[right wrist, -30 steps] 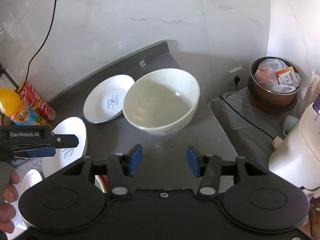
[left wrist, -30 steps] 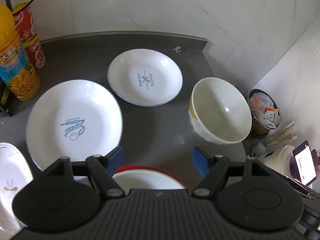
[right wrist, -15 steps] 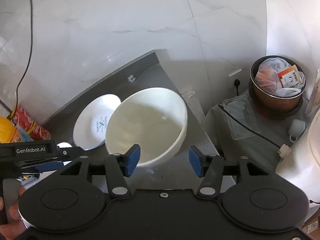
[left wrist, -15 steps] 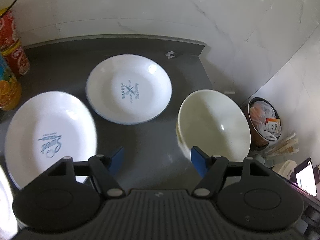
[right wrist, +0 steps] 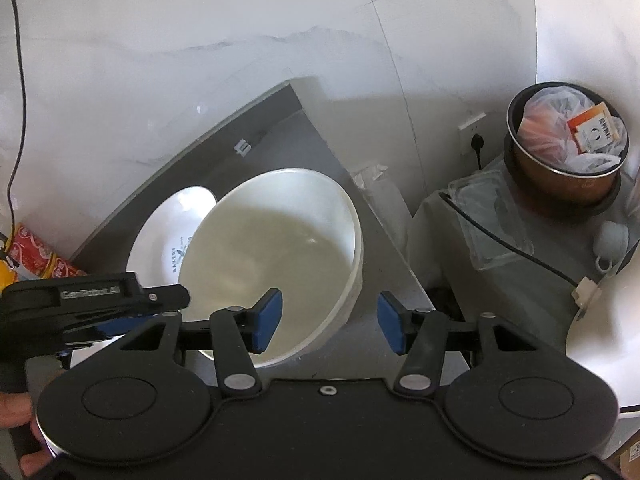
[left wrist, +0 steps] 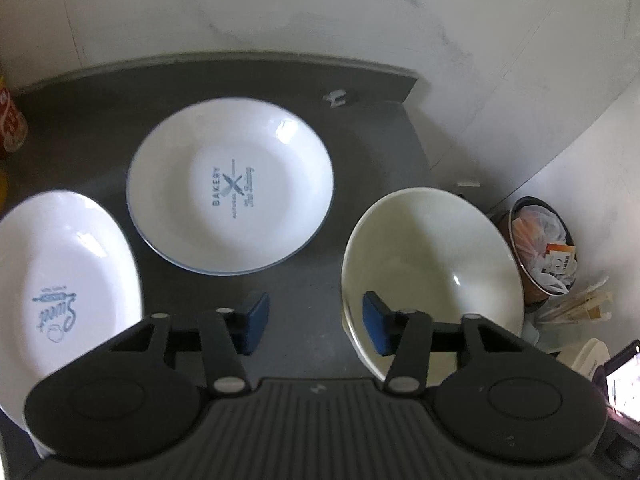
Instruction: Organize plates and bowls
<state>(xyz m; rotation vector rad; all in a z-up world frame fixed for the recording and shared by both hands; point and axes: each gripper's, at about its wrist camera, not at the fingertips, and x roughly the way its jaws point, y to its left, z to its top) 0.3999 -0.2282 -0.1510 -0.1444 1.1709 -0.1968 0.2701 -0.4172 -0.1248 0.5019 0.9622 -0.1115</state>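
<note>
A deep cream bowl [left wrist: 432, 264] sits on the dark counter [left wrist: 312, 280] near its right edge. My left gripper [left wrist: 316, 324] is open; the bowl's left rim shows between its blue pads, and the right pad overlaps the bowl's inside. In the right wrist view the same bowl [right wrist: 276, 248] has its right rim between the pads of my open right gripper [right wrist: 328, 322]. A white "Bakery" plate [left wrist: 230, 184] lies behind the left gripper, and a white "Sweet" plate [left wrist: 60, 280] lies at the left. Whether any pad touches the bowl cannot be told.
The counter ends just right of the bowl, with a full waste bin [right wrist: 568, 148] and a grey cloth with a cable [right wrist: 500, 264] below. Red cans [right wrist: 36, 252] stand at the back left. A hand [right wrist: 16, 400] holds the left tool's black housing [right wrist: 92, 296]. Marble wall [left wrist: 320, 8] behind.
Both grippers have closed in on the cream bowl, which now sits larger and lower in both views. The left view swung right; the orange bottle and red-rimmed dish dropped out of sight.
</note>
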